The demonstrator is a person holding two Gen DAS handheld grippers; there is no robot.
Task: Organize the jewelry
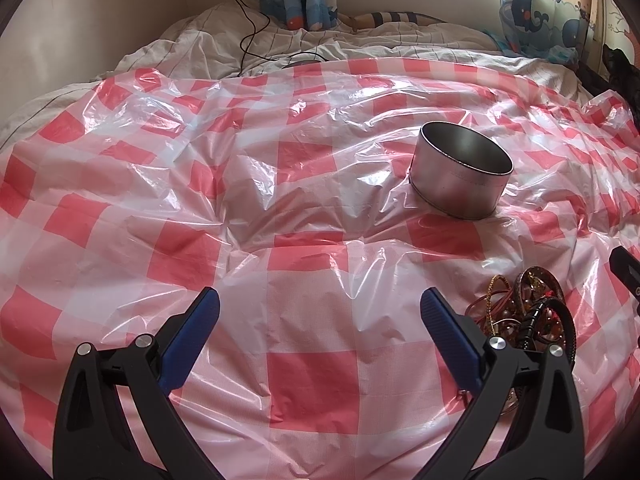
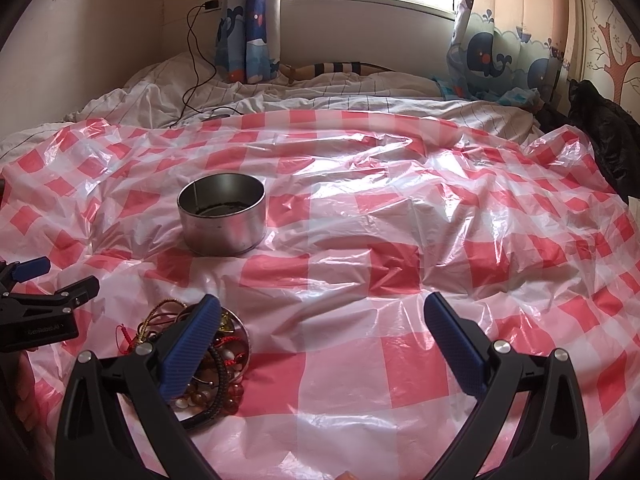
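A round silver tin [image 1: 460,176] stands upright and open on the red-and-white checked plastic sheet [image 1: 308,176]; it also shows in the right wrist view [image 2: 222,216]. A pile of jewelry [image 1: 528,312], beaded bracelets and cords, lies on a round lid [image 2: 240,330] near the front; in the right wrist view the pile [image 2: 218,380] sits behind my right gripper's left finger. My left gripper [image 1: 320,314] is open and empty, left of the pile. My right gripper [image 2: 322,320] is open and empty, to the right of the pile. The left gripper shows at the left edge [image 2: 40,300].
The sheet [image 2: 400,240] covers a rumpled bed with a white striped duvet [image 1: 208,36]. A black cable [image 2: 196,76] runs from a wall plug onto the bed. Whale-print curtains [image 2: 496,52] hang by the window. Dark clothing [image 2: 604,136] lies at the right edge.
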